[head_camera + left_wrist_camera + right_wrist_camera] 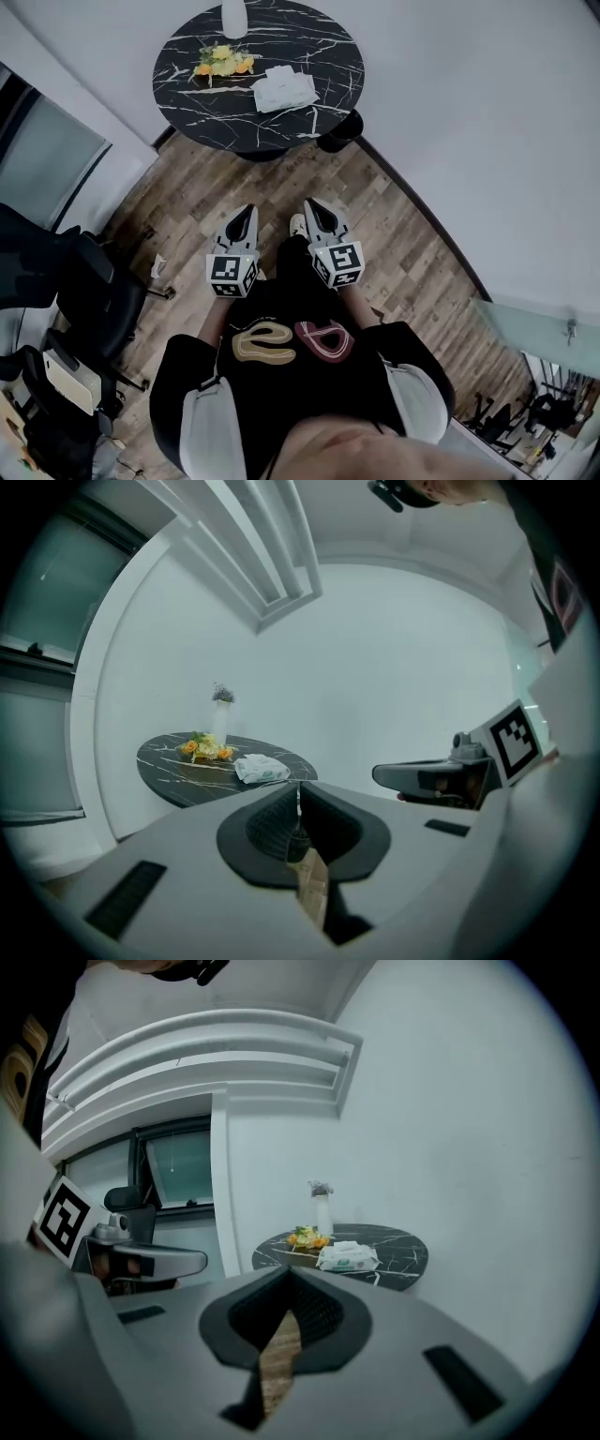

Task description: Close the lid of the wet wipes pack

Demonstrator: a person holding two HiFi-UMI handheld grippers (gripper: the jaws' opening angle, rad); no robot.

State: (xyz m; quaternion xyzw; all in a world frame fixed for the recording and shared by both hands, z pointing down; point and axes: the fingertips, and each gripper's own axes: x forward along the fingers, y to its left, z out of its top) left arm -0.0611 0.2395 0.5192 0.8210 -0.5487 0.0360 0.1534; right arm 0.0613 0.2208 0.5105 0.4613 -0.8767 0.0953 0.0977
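The white wet wipes pack [284, 91] lies on a round black marble table [309, 42], far ahead of both grippers. It also shows small in the left gripper view as the pack [261, 768] and in the right gripper view as the pack [347, 1257]. Its lid is too small to make out. My left gripper [247, 212] and right gripper [309, 204] are held side by side close to the person's body, over the wooden floor. Both point toward the table. The left gripper [298, 794] is shut and holds nothing, and so is the right gripper [288, 1274].
Orange and yellow flowers [223, 60] and a white vase [234, 17] stand on the table beside the pack. A black rounded object [339, 131] sits on the floor at the table's near right. Black office chairs [94, 291] crowd the left. A white wall curves along the right.
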